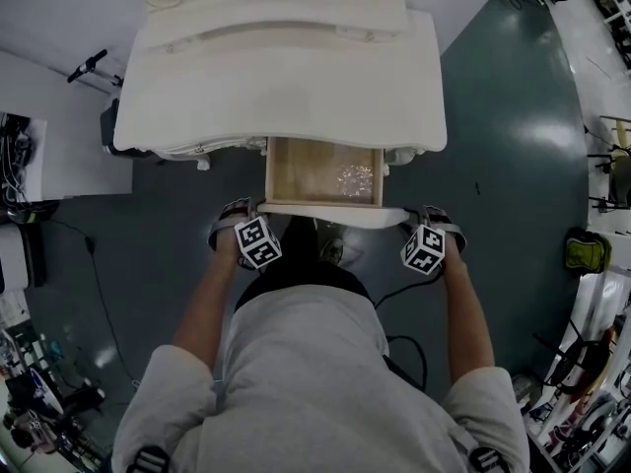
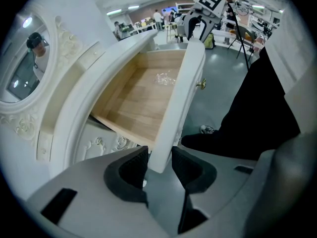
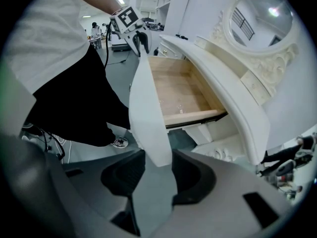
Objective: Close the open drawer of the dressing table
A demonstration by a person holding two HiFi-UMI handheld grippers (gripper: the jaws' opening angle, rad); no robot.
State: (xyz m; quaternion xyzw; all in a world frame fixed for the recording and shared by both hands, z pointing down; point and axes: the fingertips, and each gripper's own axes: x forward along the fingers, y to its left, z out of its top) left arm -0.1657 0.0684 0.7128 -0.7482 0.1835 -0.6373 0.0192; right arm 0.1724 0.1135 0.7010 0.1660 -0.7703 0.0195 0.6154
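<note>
No readable text, label or number in any view.
The left marker cube and the right marker cube carry only black-and-white square code patterns, not letters or figures. The dressing table bears carved ornament but no brand or label, and any print in the room behind is too small and blurred to read.
</note>
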